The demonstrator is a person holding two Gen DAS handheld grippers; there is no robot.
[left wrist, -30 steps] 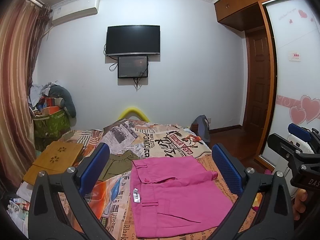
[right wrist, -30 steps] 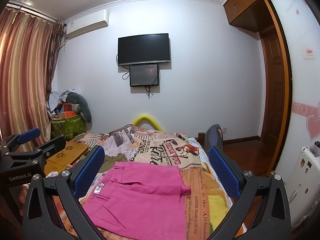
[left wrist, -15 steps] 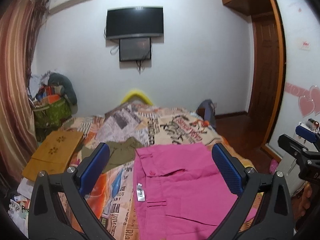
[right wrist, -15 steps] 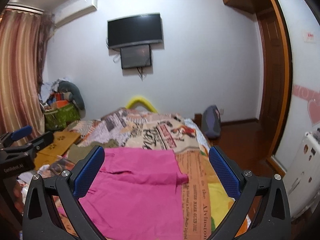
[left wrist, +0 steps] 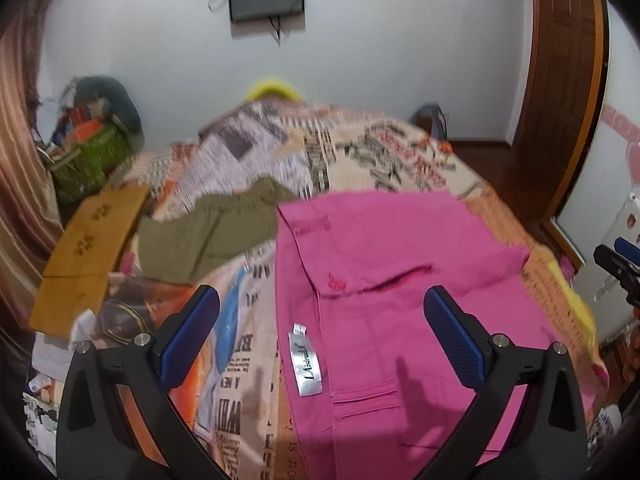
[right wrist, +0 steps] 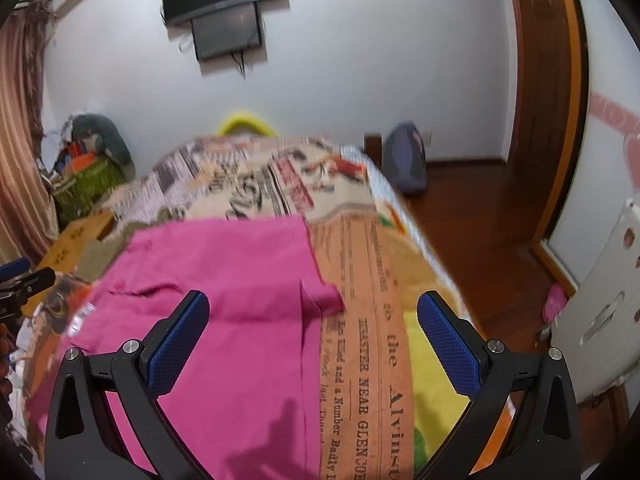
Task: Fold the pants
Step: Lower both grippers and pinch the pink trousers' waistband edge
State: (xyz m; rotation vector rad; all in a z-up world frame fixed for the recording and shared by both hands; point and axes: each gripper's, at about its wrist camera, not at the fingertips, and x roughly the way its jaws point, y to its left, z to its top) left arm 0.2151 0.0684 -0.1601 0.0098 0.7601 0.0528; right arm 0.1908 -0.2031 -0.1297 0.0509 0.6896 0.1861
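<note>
Two grippers, left gripper [left wrist: 320, 322] and right gripper [right wrist: 312, 326], hover spread wide, grasping nothing, above pink pants [left wrist: 384, 248] at frame centre.

Pink pants [left wrist: 400, 280] are lying flat on the bed [left wrist: 360, 152]; the left gripper [left wrist: 320, 320] is hovering above, jaws spread wide.
</note>
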